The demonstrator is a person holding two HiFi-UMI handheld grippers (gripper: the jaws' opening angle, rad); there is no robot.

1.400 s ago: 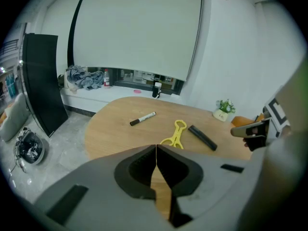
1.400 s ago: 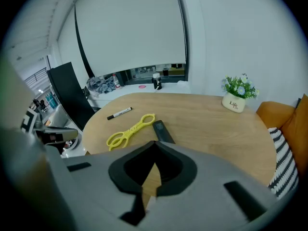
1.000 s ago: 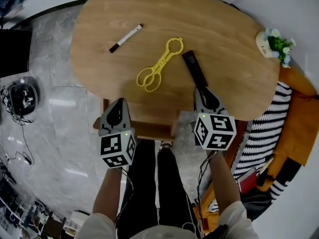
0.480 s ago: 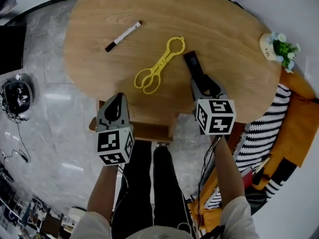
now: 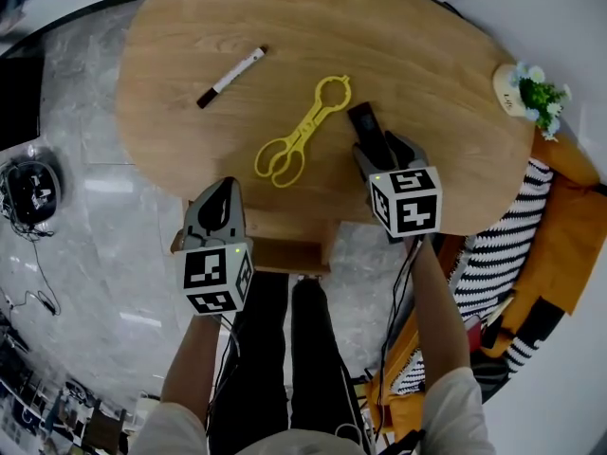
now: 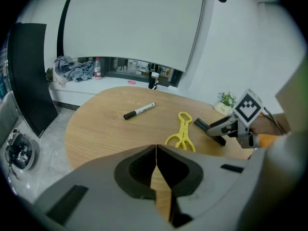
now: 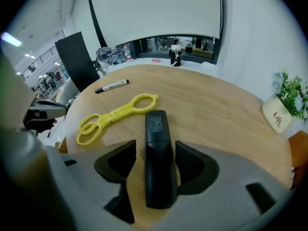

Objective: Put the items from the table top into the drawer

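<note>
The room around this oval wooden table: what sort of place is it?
Probably an office lounge or meeting corner, though I can't be sure: a light oval wooden table on a polished grey stone floor, beside an orange seat with a black-and-white striped cushion.

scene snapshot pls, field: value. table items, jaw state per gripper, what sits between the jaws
table: oval wooden top
items on it: black remote, yellow tongs, marker, small potted plant at the right edge
left gripper: jaws together, nothing between them, at the table's near edge
right gripper: jaws apart, just been opening, straddling the remote's near end, not clamped on it
remote state: lying flat on the table
</note>
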